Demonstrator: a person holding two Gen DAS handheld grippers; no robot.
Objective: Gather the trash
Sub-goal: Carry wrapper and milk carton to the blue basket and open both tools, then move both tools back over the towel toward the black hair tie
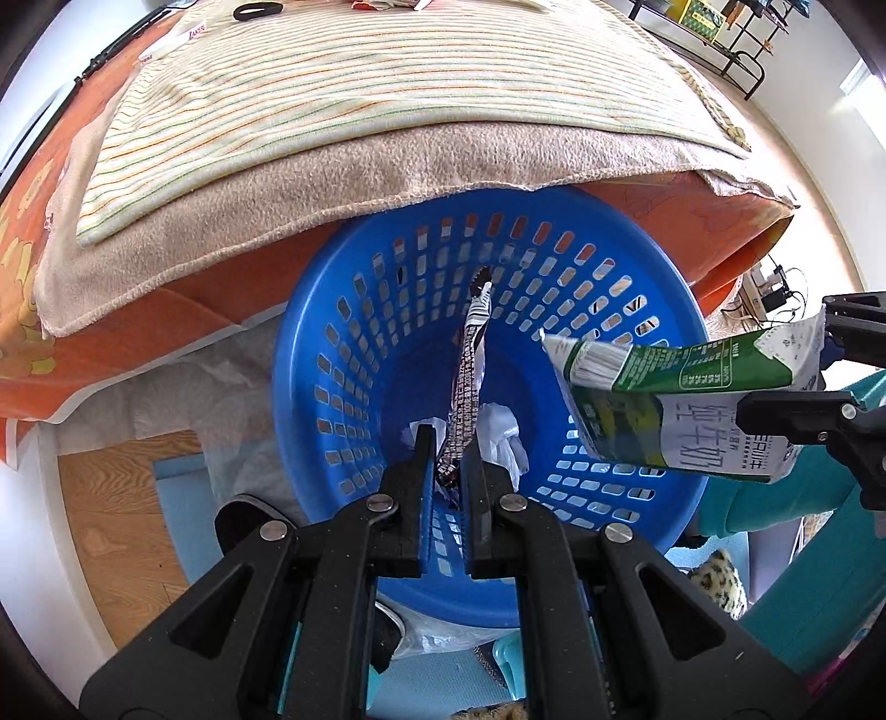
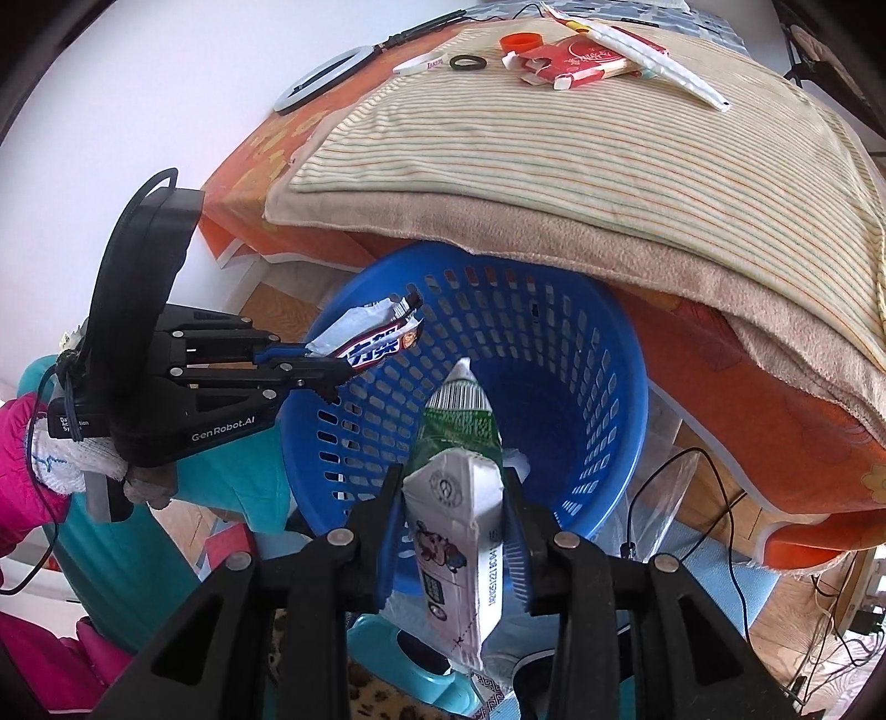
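Observation:
A blue perforated plastic basket (image 1: 554, 332) (image 2: 581, 387) stands below the table edge, with white crumpled paper (image 1: 498, 437) at its bottom. My left gripper (image 1: 449, 443) (image 2: 338, 371) is shut on a brown and white candy wrapper (image 1: 470, 382) (image 2: 382, 338) and holds it over the basket's opening. My right gripper (image 2: 451, 482) (image 1: 814, 376) is shut on a flattened green and white milk carton (image 2: 459, 498) (image 1: 664, 410), also held over the basket.
A table with an orange cloth (image 2: 747, 387) and a striped towel (image 1: 360, 111) (image 2: 554, 155) overhangs the basket. On the towel lie a red packet (image 2: 581, 61), a white pen (image 2: 664, 66), an orange cap (image 2: 520, 41) and a black ring (image 2: 468, 62). Cables (image 2: 692, 498) hang at the right.

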